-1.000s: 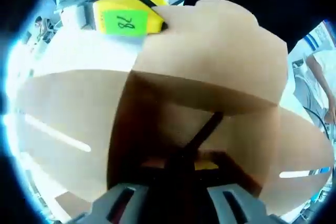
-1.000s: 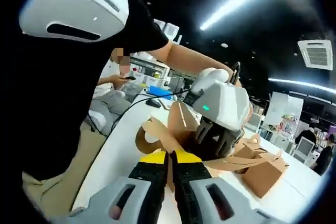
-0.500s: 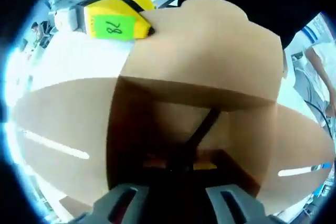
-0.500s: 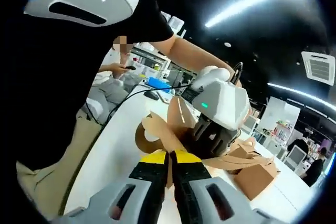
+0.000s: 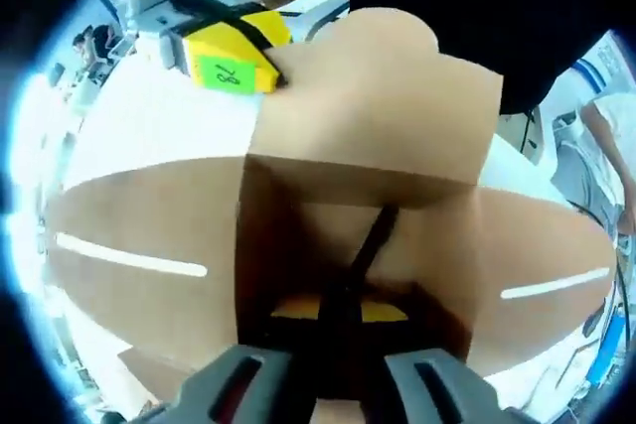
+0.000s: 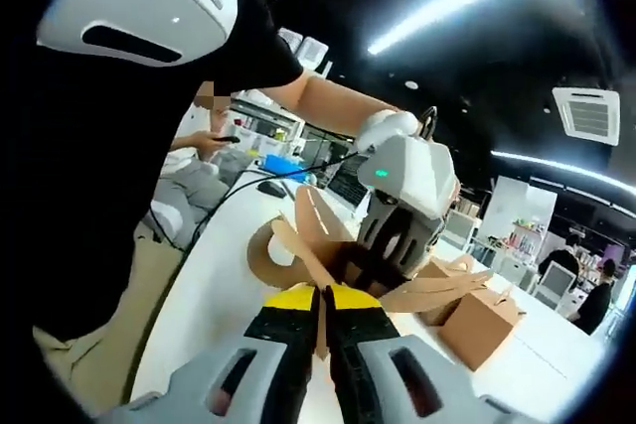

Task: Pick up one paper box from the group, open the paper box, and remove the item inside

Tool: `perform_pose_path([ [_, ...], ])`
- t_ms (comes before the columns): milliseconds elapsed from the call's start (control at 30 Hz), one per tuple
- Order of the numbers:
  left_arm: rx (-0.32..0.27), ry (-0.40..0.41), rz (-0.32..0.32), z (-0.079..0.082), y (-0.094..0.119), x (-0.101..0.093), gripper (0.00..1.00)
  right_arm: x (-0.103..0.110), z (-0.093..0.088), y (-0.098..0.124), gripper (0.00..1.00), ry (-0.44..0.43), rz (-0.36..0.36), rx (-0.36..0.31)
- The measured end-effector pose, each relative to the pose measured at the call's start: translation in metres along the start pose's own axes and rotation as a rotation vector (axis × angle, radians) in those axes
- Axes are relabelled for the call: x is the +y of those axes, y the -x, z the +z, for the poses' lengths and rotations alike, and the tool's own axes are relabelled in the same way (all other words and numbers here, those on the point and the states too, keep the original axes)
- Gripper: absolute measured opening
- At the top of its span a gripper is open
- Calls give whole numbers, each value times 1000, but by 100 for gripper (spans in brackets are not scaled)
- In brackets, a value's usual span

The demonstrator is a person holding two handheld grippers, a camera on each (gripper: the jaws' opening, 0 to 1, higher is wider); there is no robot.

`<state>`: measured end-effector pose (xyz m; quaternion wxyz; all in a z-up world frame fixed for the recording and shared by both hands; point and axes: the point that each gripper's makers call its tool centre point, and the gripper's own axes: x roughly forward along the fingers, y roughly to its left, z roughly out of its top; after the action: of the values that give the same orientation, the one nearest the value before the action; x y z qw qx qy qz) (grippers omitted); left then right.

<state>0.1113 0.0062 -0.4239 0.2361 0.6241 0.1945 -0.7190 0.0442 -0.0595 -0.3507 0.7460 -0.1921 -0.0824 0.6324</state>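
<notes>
Paper box [image 5: 368, 146] in the left gripper view is already open, its flaps spread wide, and the left hand-held gripper [image 5: 333, 330] reaches down inside it with its tips close together on something dark and thin; I cannot tell what that is, so the item is not out yet. In the right gripper view, the right hand-held gripper [image 6: 320, 320] is clenched on a flap of the paper box above the white table [image 6: 214, 275], while the left one pokes into the box from above, and more boxes [image 6: 482, 320] sit nearby.
</notes>
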Motion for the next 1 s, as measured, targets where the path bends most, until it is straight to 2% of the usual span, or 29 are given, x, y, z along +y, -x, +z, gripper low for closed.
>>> perform_pose_path([
  [267, -58, 57, 33, 2, 23, 2, 11, -10, 2, -1, 4, -32, -45, -3],
  [567, -53, 79, 45, -2, 29, -2, 11, -19, 4, -2, 4, -54, -78, 3],
  [700, -59, 87, 74, -1, 40, -3, 10, -21, 6, -2, 4, -53, -87, 12],
  [733, -64, 87, 85, 1, 44, -2, 10, -22, 6, -1, 4, -54, -91, 12],
  [767, -68, 92, 77, 1, 45, -4, 3, -23, 6, -1, 4, -56, -96, 12],
  [800, -67, 113, 110, 0, 49, 1, 3, -24, 5, -1, 4, -57, -101, 14],
  [900, -69, 110, 126, 0, 54, 3, 3, -25, 6, 0, 4, -65, -112, 11],
  [1000, -44, 120, 132, -6, 54, 2, 3, -26, 6, 1, 3, -67, -116, 11],
])
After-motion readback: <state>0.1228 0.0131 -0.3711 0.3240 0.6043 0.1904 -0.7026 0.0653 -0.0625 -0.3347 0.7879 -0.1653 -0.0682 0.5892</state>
